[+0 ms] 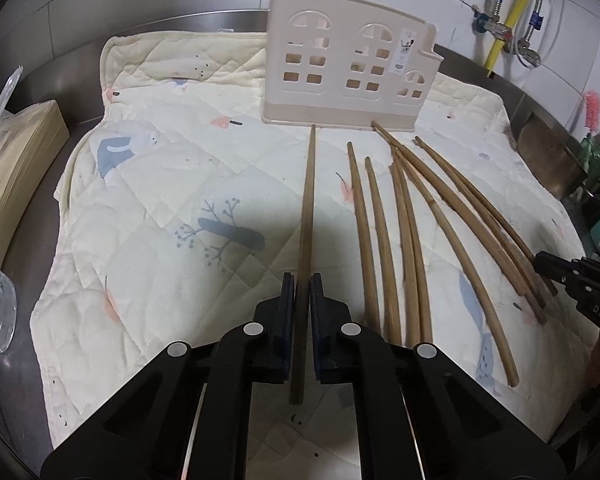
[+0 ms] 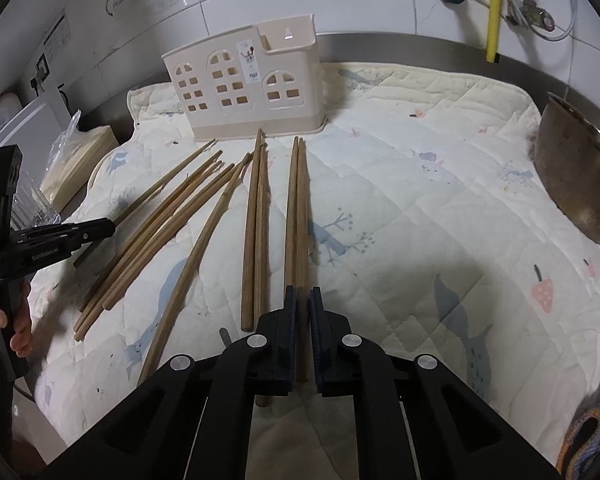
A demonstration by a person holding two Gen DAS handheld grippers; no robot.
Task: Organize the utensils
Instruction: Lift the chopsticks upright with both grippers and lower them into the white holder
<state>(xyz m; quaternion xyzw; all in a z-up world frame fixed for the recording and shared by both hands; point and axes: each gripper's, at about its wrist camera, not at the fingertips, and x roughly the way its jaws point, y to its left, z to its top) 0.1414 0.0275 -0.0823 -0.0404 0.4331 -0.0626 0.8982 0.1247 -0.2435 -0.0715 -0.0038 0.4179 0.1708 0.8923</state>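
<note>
Steel desk (image 1: 80, 128) under quilted mat (image 1: 160, 208), tiled wall close behind. Left hand-held gripper (image 1: 302, 292) clenched on single chopstick (image 1: 309, 200); right hand-held gripper (image 2: 303, 304) clamped on chopstick pair (image 2: 296, 208). Long sticks may pivot or slip on lift — pair could split, tips snag holder (image 1: 340, 76) rim. Loose chopsticks (image 1: 404, 248) crowd middle; mat's right side open.

"GenRobot.AI" is showing in white on the left hand-held gripper (image 2: 86, 234); "DAS" is reading on the right hand-held gripper (image 1: 542, 266); holder sticker (image 2: 249, 60) illegible.
</note>
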